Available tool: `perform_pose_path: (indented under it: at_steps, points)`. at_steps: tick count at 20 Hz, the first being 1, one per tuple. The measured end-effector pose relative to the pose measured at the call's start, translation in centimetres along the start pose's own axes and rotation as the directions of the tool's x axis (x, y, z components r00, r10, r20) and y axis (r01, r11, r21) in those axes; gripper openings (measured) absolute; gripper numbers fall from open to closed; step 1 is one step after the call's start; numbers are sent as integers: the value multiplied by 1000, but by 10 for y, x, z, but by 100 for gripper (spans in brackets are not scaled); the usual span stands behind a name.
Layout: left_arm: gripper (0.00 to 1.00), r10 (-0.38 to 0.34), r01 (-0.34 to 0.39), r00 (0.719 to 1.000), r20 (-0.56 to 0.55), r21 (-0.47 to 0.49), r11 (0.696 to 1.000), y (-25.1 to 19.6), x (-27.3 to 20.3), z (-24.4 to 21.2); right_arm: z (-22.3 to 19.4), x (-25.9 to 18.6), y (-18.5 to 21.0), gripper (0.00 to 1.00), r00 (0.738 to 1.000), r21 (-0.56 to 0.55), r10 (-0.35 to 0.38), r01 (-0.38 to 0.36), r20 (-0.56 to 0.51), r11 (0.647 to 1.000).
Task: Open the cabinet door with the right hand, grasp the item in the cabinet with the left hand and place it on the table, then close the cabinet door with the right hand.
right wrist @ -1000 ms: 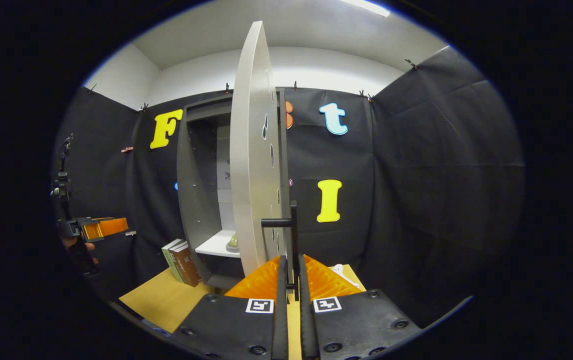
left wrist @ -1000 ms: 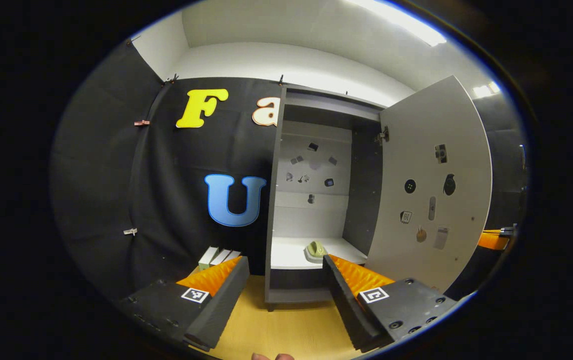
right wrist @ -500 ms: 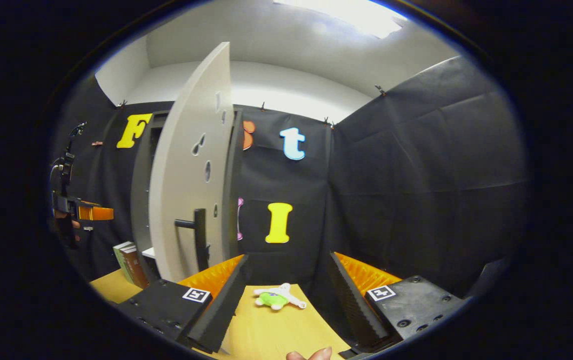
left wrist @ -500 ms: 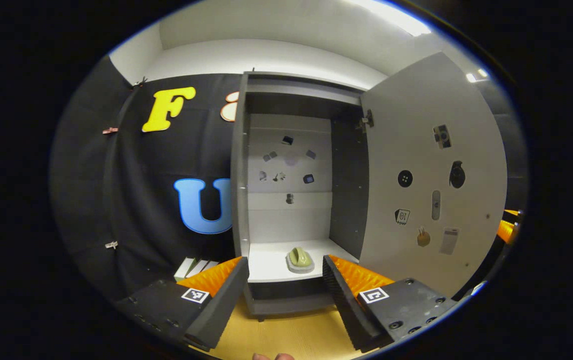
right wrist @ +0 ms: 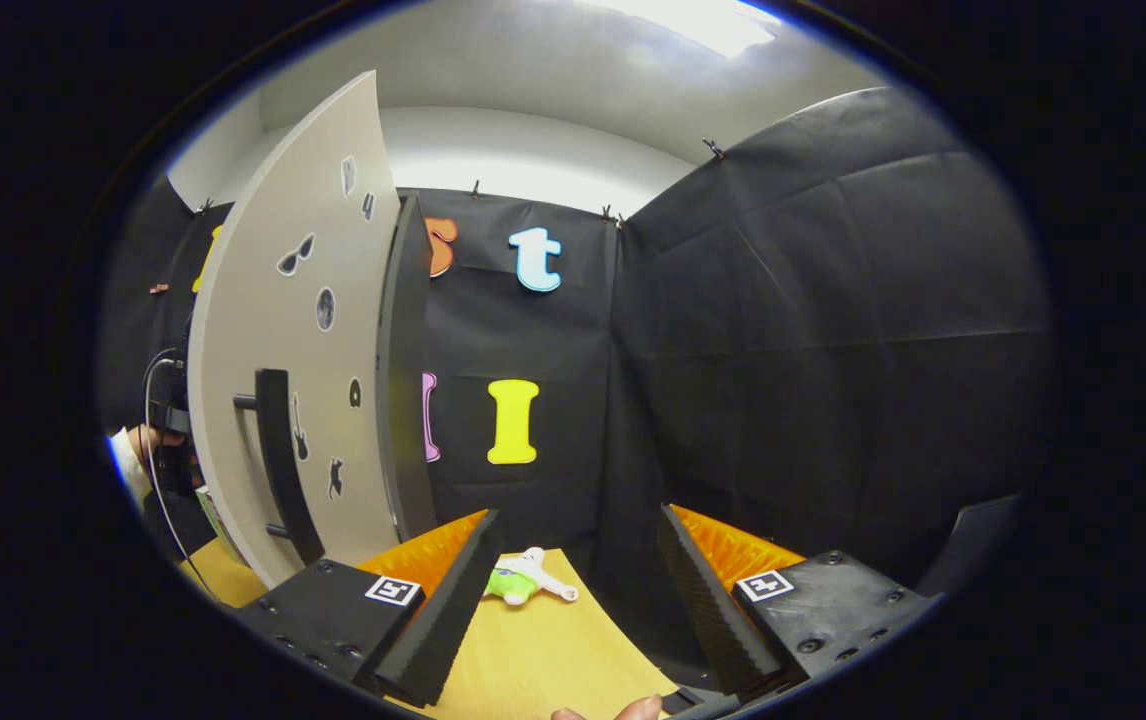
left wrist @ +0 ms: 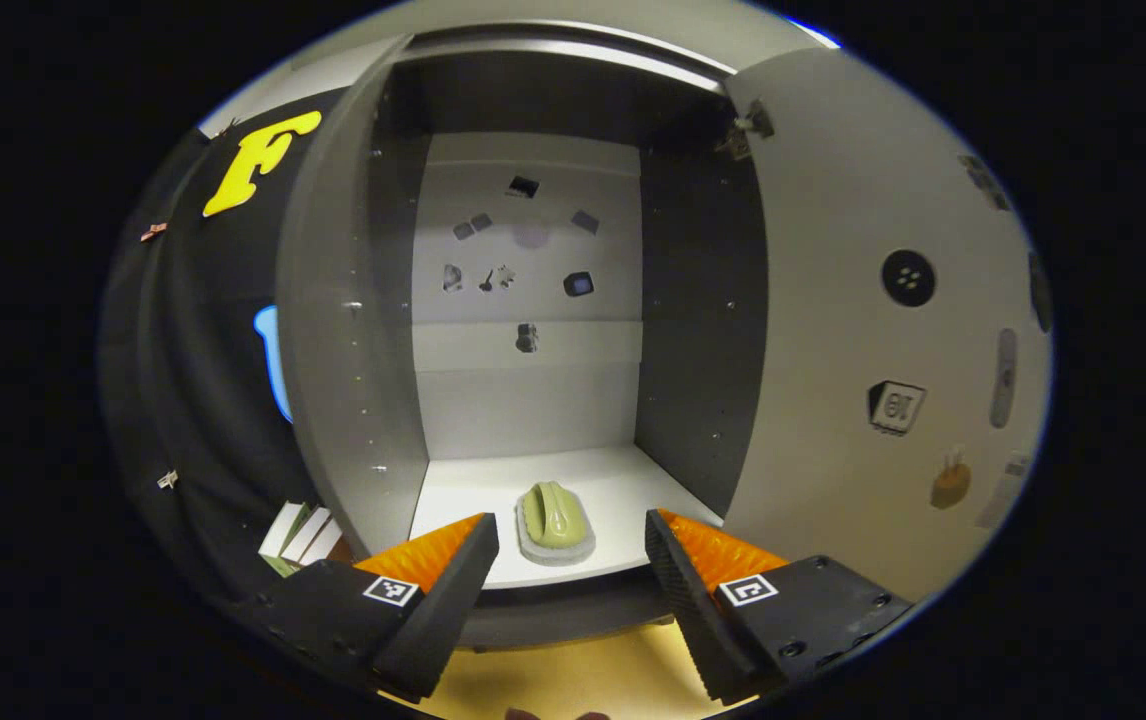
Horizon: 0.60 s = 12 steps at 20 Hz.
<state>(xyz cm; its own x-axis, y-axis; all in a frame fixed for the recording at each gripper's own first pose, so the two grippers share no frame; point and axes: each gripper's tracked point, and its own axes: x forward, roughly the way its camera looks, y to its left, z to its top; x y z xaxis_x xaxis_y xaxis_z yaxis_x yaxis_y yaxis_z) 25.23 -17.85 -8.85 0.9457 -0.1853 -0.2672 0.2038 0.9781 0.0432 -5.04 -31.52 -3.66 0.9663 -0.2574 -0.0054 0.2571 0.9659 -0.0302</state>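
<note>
We have let go of the handle [right wrist: 273, 460]; the door [right wrist: 283, 340] stands wide and our right gripper [right wrist: 573, 590] hangs released. Our left gripper [left wrist: 573, 560], spread apart, has closed in on the cabinet [left wrist: 353, 330], where the green item [left wrist: 554, 519] lies on the shelf [left wrist: 633, 490], not yet grasped.

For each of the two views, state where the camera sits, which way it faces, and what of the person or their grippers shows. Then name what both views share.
Left gripper view: rides the left hand-held gripper, jaws open, facing into the open cabinet at the green item on its shelf.
Right gripper view: rides the right hand-held gripper, jaws open, facing the booth's corner over the table; a hand shows beyond the door's edge.
Shared: the cabinet door, inner face in the left gripper view, handle side in the right.
</note>
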Motion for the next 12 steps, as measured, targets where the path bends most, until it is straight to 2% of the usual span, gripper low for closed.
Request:
perform_pose_path:
  at_steps: [2, 4, 5, 7, 8, 12]
  points:
    - [92, -5, 5, 999, -37, -8, 1000, 1, 32, -2, -7, 5, -12, 94, 1000, -3, -18, 18, -12, 1000]
    - [89, 8, -9, 997, -71, -11, 1000, 1, 61, -7, -12, 10, -22, 99, 999, -4, -35, 35, -23, 999]
    - [87, 17, -18, 996, -88, -6, 1000, 2, 72, -13, -14, 13, -28, 94, 999, -5, -45, 45, -26, 999]
    - [82, 30, -28, 992, -125, 18, 999, 9, 98, -26, -17, 17, -34, 95, 998, -2, -58, 58, -35, 998]
    - [77, 37, -33, 989, -141, 30, 999, 11, 109, -30, -19, 19, -37, 99, 997, -1, -62, 62, -39, 998]
    - [67, 43, -40, 978, -202, 21, 999, 15, 140, -49, -24, 26, -49, 95, 996, -14, -82, 81, -48, 997]
